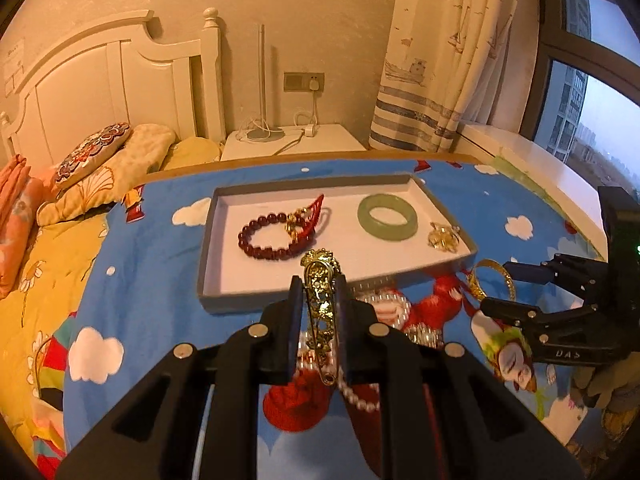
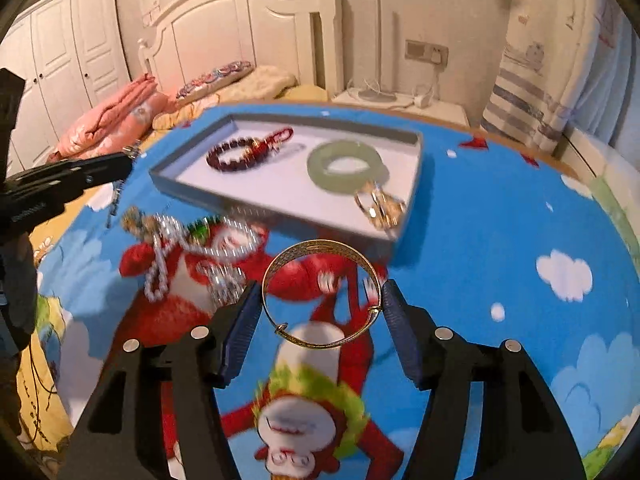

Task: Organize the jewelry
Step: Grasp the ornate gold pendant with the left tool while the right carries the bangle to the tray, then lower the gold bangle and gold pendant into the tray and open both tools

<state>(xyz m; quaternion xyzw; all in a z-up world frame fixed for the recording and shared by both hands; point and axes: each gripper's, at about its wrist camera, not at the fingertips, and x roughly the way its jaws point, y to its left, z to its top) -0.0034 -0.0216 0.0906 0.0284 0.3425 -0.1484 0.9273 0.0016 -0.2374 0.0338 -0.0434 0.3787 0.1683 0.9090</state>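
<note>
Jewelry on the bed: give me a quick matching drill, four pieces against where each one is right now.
Things:
1. gold brooch
2. gold bangle
3. green bangle
4. pearl necklace

Places:
A. lying loose on the blue blanket, outside the tray
B. lying flat inside the tray
C. pinched in the left hand-held gripper
D. between the fingers of the right hand-held gripper

Pairs: 1-C, 2-D, 3-B, 4-A
</note>
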